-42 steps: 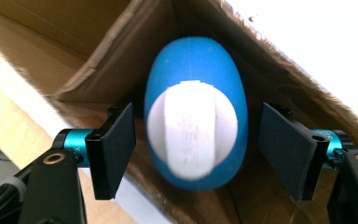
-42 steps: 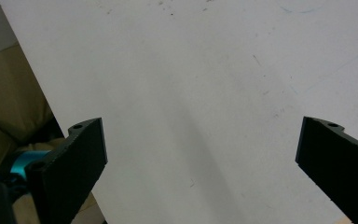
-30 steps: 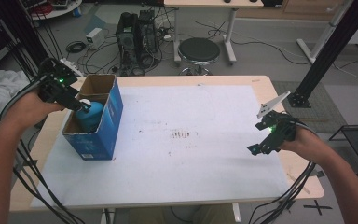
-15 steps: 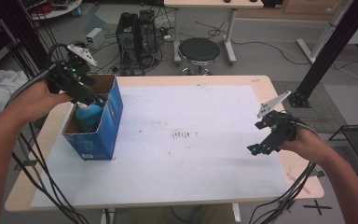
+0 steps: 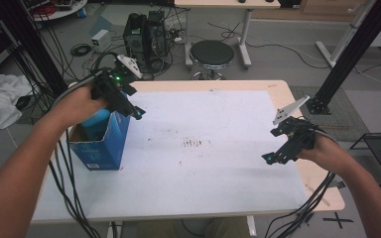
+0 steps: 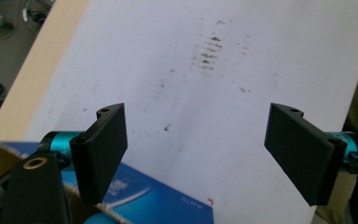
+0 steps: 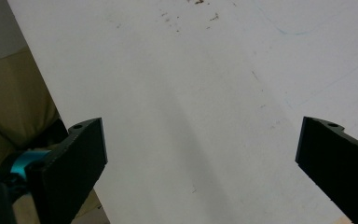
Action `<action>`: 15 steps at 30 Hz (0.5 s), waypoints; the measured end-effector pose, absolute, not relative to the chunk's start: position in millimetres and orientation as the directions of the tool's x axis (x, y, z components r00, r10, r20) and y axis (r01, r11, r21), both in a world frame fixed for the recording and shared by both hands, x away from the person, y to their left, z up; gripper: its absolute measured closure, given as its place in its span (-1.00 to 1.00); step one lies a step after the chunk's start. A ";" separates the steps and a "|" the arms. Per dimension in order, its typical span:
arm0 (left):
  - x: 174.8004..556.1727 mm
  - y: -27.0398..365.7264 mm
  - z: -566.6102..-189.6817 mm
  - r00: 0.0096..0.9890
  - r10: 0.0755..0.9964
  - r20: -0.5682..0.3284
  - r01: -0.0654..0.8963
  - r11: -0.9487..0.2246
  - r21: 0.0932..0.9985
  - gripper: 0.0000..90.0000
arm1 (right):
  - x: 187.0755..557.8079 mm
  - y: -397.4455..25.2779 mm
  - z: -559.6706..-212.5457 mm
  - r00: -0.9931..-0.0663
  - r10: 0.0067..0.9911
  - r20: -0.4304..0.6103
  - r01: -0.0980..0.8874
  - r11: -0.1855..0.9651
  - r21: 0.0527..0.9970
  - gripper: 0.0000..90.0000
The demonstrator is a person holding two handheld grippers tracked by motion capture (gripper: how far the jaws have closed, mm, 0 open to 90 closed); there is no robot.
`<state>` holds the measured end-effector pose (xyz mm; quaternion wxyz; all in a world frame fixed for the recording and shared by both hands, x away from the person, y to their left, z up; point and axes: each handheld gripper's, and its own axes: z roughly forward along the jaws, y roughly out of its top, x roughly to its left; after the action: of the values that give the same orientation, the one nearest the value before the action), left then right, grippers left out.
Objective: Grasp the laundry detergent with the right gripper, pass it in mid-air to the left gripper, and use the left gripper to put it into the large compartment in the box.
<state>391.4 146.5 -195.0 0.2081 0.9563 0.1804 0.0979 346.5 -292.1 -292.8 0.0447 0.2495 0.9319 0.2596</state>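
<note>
left gripper (image 5: 135, 113) lifted off one blue box (image 5: 101, 148), one right gripper (image 5: 273, 157)

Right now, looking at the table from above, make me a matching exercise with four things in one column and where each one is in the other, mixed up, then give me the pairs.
Things:
1. blue box
2. left gripper
3. right gripper
4. black stool

Places:
A. on the floor beyond the far edge of the table
B. standing on the left part of the table
C. over the right part of the white sheet, jaws open
D. just above the box's top edge, jaws open

Pairs: 1-B, 2-D, 3-C, 4-A
</note>
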 end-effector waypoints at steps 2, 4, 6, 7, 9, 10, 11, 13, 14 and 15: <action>394.2 138.2 -197.8 0.926 0.362 0.108 0.286 -0.860 0.422 -0.53 | 346.2 -291.5 -292.2 -0.874 0.484 0.041 0.434 0.741 0.512 -0.98; 397.2 131.2 -200.1 0.936 0.336 0.110 0.265 -0.873 0.410 -0.53 | 345.4 -291.0 -291.1 -0.870 0.491 0.043 0.441 0.738 0.511 -0.98; 399.9 124.4 -203.4 0.943 0.315 0.104 0.251 -0.883 0.397 -0.53 | 344.5 -290.0 -289.7 -0.869 0.494 0.043 0.444 0.736 0.512 -0.98; 400.3 120.6 -206.1 0.944 0.316 0.095 0.255 -0.881 0.398 -0.53 | 344.5 -290.0 -289.7 -0.869 0.494 0.043 0.444 0.736 0.512 -0.98; 402.1 114.5 -210.1 0.951 0.300 0.081 0.246 -0.887 0.391 -0.56 | 344.3 -289.3 -288.7 -0.869 0.492 0.043 0.441 0.733 0.517 -0.98; 403.4 111.9 -211.6 0.954 0.290 0.082 0.239 -0.894 0.378 -0.56 | 344.3 -289.3 -288.7 -0.869 0.492 0.043 0.441 0.733 0.517 -0.98; 404.2 109.2 -213.9 0.955 0.290 0.071 0.242 -0.891 0.383 -0.69 | 344.2 -288.9 -287.7 -0.868 0.495 0.041 0.443 0.734 0.515 -0.98; 406.6 105.3 -216.2 0.960 0.270 0.081 0.224 -0.905 0.363 -0.69 | 344.0 -288.4 -287.5 -0.868 0.495 0.042 0.443 0.732 0.518 -0.98; 408.0 103.1 -217.7 0.963 0.258 0.081 0.215 -0.911 0.351 -0.85 | 343.7 -287.5 -287.0 -0.869 0.493 0.041 0.440 0.732 0.521 -0.98; 409.3 100.8 -219.1 0.962 0.259 0.088 0.216 -0.917 0.335 -0.86 | 343.2 -286.9 -286.8 -0.868 0.496 0.038 0.440 0.730 0.522 -0.98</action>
<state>409.3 100.8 -219.1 0.1636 0.9768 0.1214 0.0655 343.2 -286.9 -286.8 0.0518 0.2520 0.9287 0.2672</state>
